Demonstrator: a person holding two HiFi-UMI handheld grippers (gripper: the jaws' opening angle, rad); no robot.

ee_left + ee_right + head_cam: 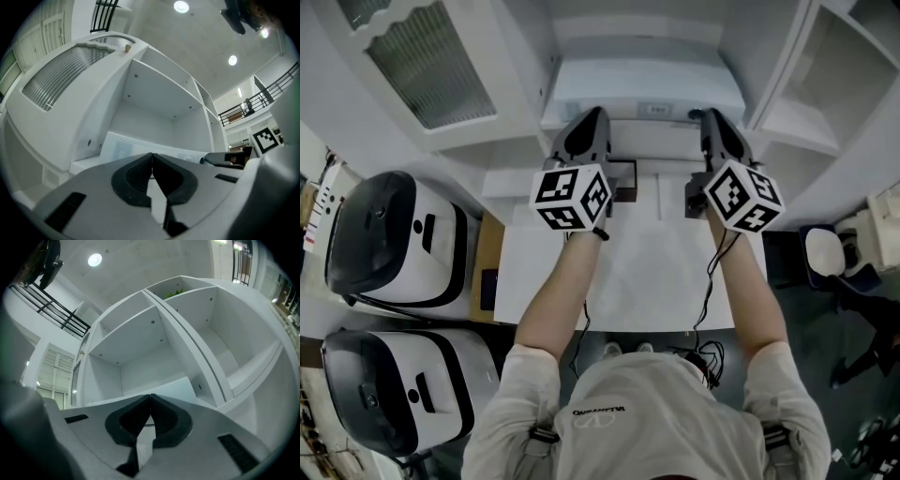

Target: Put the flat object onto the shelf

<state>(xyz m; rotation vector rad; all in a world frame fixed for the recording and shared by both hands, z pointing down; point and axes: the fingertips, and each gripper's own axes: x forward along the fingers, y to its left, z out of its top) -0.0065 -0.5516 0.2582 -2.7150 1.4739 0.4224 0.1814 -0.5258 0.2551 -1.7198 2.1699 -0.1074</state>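
Note:
The flat object (pixel 645 89) is a pale white slab lying in the middle compartment of the white shelf (pixel 787 122). Its front face (pixel 136 149) carries a small label, and it also shows as a white panel (pixel 164 389) in the right gripper view. My left gripper (pixel 586 122) and right gripper (pixel 712 120) point up at its near edge, one toward each end. Both are shut, tips meeting, and nothing shows between them (pixel 152 155) (pixel 150 397). Whether the tips touch the slab I cannot tell.
A white table (pixel 656 272) lies under my arms. Two white-and-black rounded appliances (pixel 394 239) (pixel 394 384) stand at the left. A ribbed glass door (pixel 431 66) is up left. More shelf compartments open at the right (pixel 234 348), one with something green (pixel 177 289). A chair (pixel 825 253) is at the right.

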